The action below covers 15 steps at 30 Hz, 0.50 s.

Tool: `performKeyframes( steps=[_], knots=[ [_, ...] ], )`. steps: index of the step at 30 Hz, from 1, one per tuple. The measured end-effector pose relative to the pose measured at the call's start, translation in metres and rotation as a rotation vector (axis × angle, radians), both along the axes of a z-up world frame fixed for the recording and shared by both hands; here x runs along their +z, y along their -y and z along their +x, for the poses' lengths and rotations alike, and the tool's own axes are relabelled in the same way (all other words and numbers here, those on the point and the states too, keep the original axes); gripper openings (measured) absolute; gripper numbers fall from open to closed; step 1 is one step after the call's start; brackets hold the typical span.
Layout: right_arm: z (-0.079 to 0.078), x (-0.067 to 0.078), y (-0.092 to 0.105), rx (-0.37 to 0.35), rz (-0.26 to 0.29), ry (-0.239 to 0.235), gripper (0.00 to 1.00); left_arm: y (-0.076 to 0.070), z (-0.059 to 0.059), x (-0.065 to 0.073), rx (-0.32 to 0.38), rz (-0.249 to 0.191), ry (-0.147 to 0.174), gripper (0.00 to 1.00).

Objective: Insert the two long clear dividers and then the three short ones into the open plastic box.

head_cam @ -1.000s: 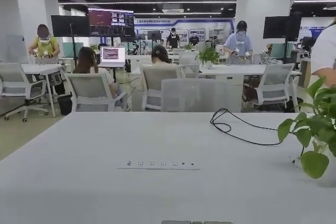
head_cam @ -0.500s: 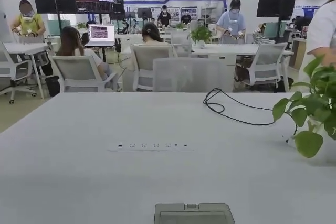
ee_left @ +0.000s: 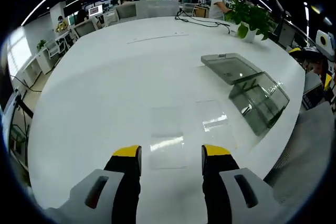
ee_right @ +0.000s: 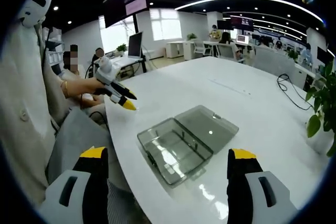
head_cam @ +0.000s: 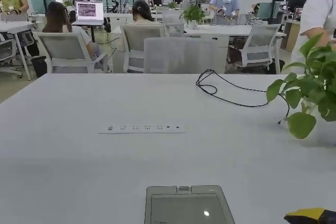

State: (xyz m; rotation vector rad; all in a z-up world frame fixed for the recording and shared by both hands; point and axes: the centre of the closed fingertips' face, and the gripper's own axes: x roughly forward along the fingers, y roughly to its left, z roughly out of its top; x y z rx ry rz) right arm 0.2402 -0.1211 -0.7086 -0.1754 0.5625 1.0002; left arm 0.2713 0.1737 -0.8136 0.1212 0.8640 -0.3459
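Smoke-clear plastic box (ee_right: 170,153) sits open near the front edge of a broad white workbench (head_cam: 68,156), its hinged lid (head_cam: 189,205) laid flat on the far side. In the left gripper view, two clear flat divider sheets (ee_left: 168,135) lie side by side on the tabletop just left of the box, apart from it. The left gripper (ee_left: 171,153) hovers over the nearer sheet with its yellow-tipped jaws apart, holding nothing. The right gripper (ee_right: 168,155) faces the box with jaws spread wide and empty. Farther along the surface are a flush white socket strip (head_cam: 143,128), a looped black cable (head_cam: 231,90) and a leafy green pot plant (head_cam: 310,93). Beyond the bench, grey mesh chairs (head_cam: 181,53) and people (head_cam: 226,1) at desks occupy a bright open-plan office.
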Motion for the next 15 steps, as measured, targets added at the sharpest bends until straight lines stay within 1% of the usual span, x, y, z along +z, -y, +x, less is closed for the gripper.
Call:
performKeyframes(
  steps=[2, 4, 7, 10, 12, 15],
  knots=[
    [0.002, -0.002, 0.001, -0.004, -0.001, -0.003, 0.95, 0.0, 0.001, -0.004, 0.001, 0.001, -0.003, 0.44],
    [0.007, -0.003, 0.004, -0.008, -0.001, -0.008, 0.95, -0.001, 0.002, -0.01, 0.003, 0.004, -0.014, 0.43],
    [0.006, -0.006, 0.004, -0.011, -0.005, -0.015, 0.95, -0.001, 0.002, -0.016, -0.005, 0.011, -0.032, 0.43],
    [0.007, -0.009, 0.003, -0.012, -0.007, -0.021, 0.95, 0.0, 0.002, -0.02, -0.008, 0.005, -0.045, 0.41],
    [0.008, -0.01, 0.003, -0.013, -0.005, -0.022, 0.95, 0.0, 0.003, -0.023, -0.018, 0.017, -0.052, 0.41],
    [0.009, -0.013, 0.003, -0.014, -0.006, -0.026, 0.94, 0.0, 0.003, -0.024, -0.025, 0.019, -0.06, 0.39]
  ],
)
